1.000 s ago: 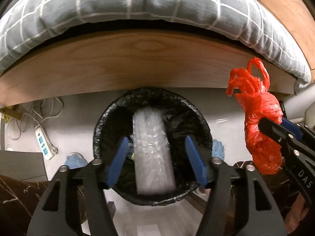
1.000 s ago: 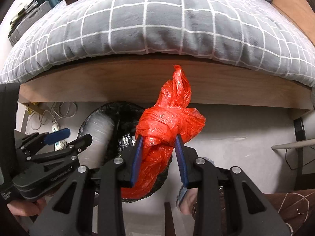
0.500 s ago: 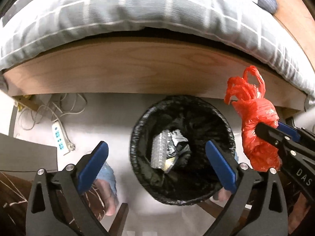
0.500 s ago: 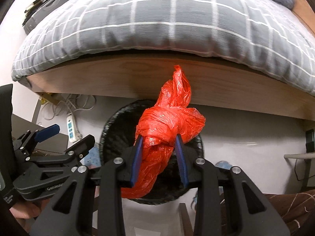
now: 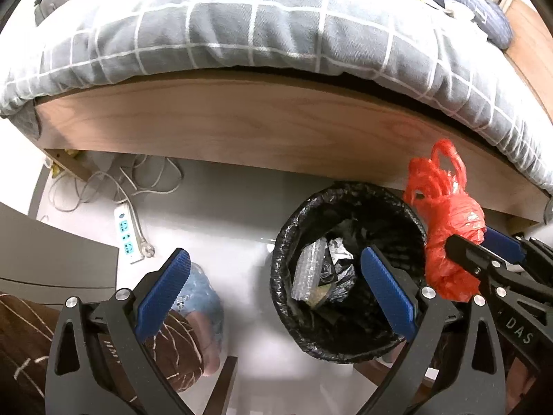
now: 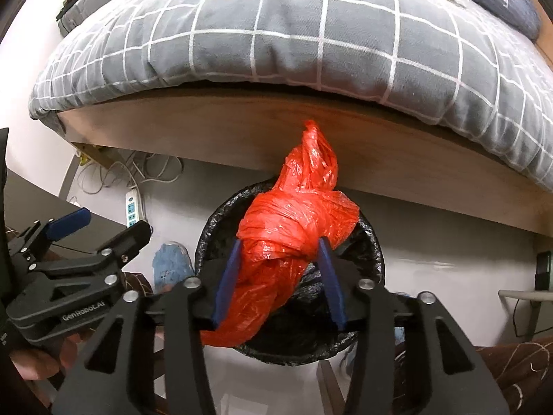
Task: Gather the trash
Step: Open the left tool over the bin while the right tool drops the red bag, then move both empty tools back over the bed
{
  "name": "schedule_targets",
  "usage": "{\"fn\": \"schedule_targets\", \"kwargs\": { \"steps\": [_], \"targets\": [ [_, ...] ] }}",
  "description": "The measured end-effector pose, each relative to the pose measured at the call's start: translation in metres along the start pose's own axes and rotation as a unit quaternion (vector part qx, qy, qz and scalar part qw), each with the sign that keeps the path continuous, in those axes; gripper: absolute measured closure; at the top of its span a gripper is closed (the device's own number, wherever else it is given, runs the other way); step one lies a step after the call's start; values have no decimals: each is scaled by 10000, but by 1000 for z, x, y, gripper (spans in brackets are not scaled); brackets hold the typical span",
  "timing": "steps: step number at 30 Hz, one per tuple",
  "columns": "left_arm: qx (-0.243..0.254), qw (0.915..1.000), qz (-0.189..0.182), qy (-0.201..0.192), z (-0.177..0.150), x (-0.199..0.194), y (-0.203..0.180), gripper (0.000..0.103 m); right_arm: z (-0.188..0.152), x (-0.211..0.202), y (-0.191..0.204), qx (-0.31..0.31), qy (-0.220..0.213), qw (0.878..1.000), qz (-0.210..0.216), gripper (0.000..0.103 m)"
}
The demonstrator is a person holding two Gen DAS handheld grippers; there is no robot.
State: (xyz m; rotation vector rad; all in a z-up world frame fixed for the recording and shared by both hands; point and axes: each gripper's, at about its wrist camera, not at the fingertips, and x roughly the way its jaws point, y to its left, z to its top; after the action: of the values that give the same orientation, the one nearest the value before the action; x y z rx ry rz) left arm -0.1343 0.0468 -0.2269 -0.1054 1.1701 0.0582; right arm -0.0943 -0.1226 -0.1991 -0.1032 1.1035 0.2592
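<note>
A round bin with a black liner (image 5: 287, 242) stands on the floor against the bed frame; it also shows in the right wrist view (image 6: 375, 245). Bubble wrap (image 5: 306, 269) and crumpled scraps lie inside it. My left gripper (image 5: 274, 285) is wide open and empty, above the bin's left side. My right gripper (image 6: 278, 254) is shut on a knotted red plastic bag (image 6: 290, 228) and holds it over the bin. The red bag also shows in the left wrist view (image 5: 449, 228), at the bin's right rim.
A wooden bed frame (image 5: 242, 131) with a grey checked duvet (image 5: 242, 24) runs behind the bin. A white power strip (image 5: 128, 230) and tangled cables (image 5: 114, 180) lie on the floor at left. A dark desk edge (image 5: 52, 259) is at far left. Feet in blue slippers (image 5: 197, 290) stand near the bin.
My left gripper opened and let the bubble wrap drop into the bin, then drew back up and to the left. My right gripper has carried the red bag over the bin.
</note>
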Motion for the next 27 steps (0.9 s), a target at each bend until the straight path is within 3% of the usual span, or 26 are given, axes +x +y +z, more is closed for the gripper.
{"fn": "schedule_targets", "kwargs": {
  "steps": [4,13,17,27],
  "targets": [
    [-24,10000,-34,-45,3,-6,-2,6,3,-8,-5,37,-114,9999,-71,34],
    [10,9996,-32,-280,11,-34,-5,6,5,-31,-23,92,-445,9985,-319,13],
    [38,9989,-54,-460,16,-51,-5,6,5,-47,-32,234,-617,9970,-415,8],
    [149,9964,-182,-813,33,-96,-13,6,17,-103,-48,452,-983,9926,-555,8]
  ]
}}
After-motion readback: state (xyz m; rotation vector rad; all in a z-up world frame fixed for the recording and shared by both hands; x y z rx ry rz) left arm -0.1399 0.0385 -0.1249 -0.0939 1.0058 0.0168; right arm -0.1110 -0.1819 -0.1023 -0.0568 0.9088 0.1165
